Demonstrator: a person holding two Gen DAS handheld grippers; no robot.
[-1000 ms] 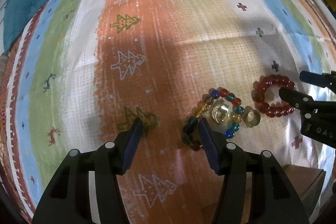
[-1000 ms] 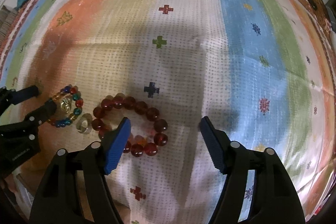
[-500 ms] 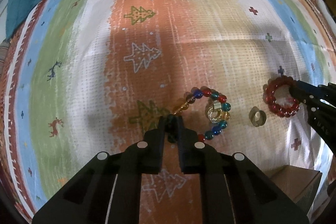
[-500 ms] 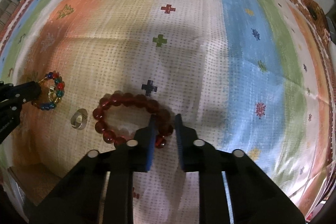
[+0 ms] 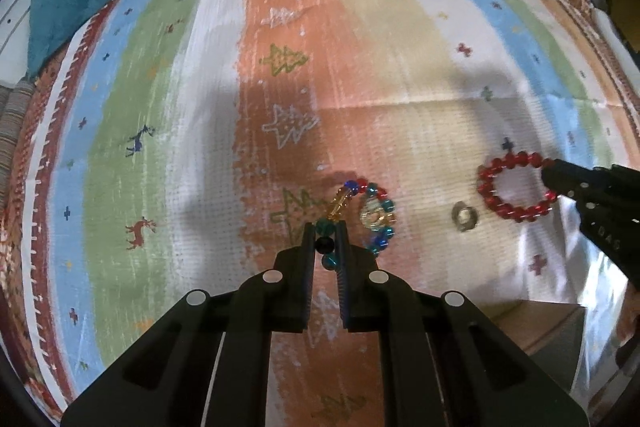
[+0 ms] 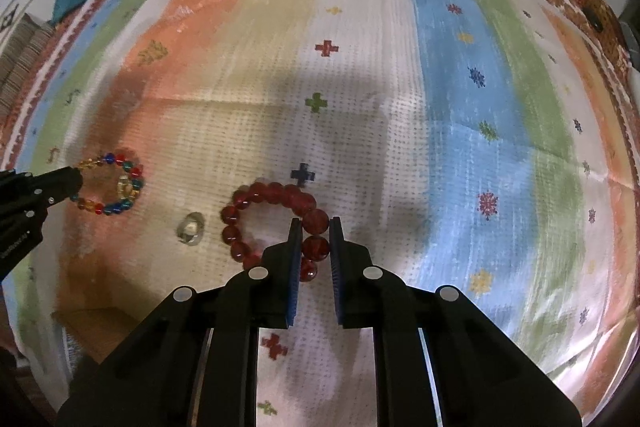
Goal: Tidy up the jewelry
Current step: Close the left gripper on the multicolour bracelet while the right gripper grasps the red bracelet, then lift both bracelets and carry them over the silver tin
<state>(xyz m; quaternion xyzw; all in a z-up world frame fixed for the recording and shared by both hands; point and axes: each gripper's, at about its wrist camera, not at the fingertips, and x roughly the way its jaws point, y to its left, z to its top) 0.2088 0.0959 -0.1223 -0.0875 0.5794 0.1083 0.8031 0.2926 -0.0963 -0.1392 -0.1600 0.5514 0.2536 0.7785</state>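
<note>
Now | left claw (image 5: pixel 325 233), right claw (image 6: pixel 315 229) | both closed on bracelets since 1 s ago

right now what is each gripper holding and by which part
Left gripper pinches the multicolored bead bracelet by its near-side beads. Right gripper pinches the red bead bracelet by beads on its right side.

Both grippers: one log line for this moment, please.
left gripper shut on multicolor bracelet | right gripper shut on red bracelet | ring loose between

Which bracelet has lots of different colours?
The multicoloured bracelet, the one pinched by the left gripper. Its beads are blue, red, teal and amber, while the red bracelet in the right gripper is all dark red.
</note>
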